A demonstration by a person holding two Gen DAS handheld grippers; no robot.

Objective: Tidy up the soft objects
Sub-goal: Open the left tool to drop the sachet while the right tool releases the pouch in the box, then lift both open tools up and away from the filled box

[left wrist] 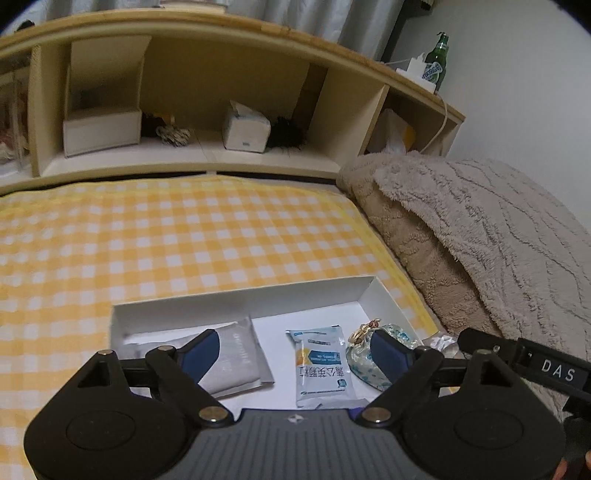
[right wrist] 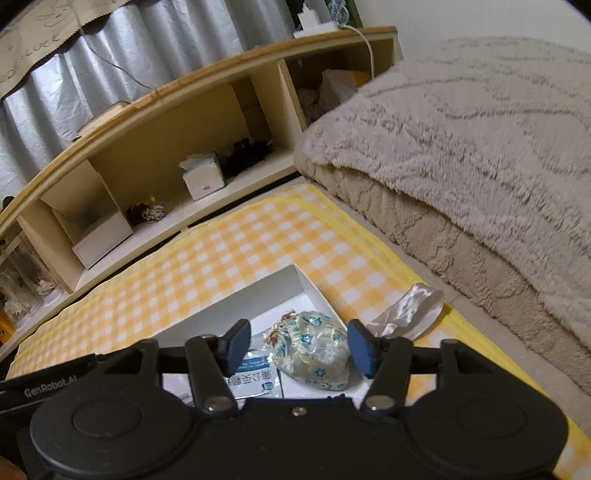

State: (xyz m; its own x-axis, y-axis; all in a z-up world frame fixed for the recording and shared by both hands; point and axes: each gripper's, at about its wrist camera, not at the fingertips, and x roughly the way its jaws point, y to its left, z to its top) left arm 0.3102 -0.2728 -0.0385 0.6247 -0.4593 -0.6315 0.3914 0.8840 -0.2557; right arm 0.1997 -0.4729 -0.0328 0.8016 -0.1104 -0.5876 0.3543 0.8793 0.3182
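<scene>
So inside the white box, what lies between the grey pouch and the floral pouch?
The blue-and-white sachet, lying flat between the grey pouch and floral pouch, shown in the left wrist view.

A white cardboard box (left wrist: 236,301) is lying matt on a woven yellow checked cloth (left wrist: 184,229). Inside, a shiny plastic packet (left wrist: 321,363) is catching light beside a silky patterned pouch (right wrist: 314,349) and a dull grey sachet (left wrist: 236,356). At right, a fluffy beige blanket (left wrist: 480,229) is showing rough pile; a glossy satin ribbon (right wrist: 410,308) is gleaming; the wooden shelf (left wrist: 221,33) is looking smooth
</scene>
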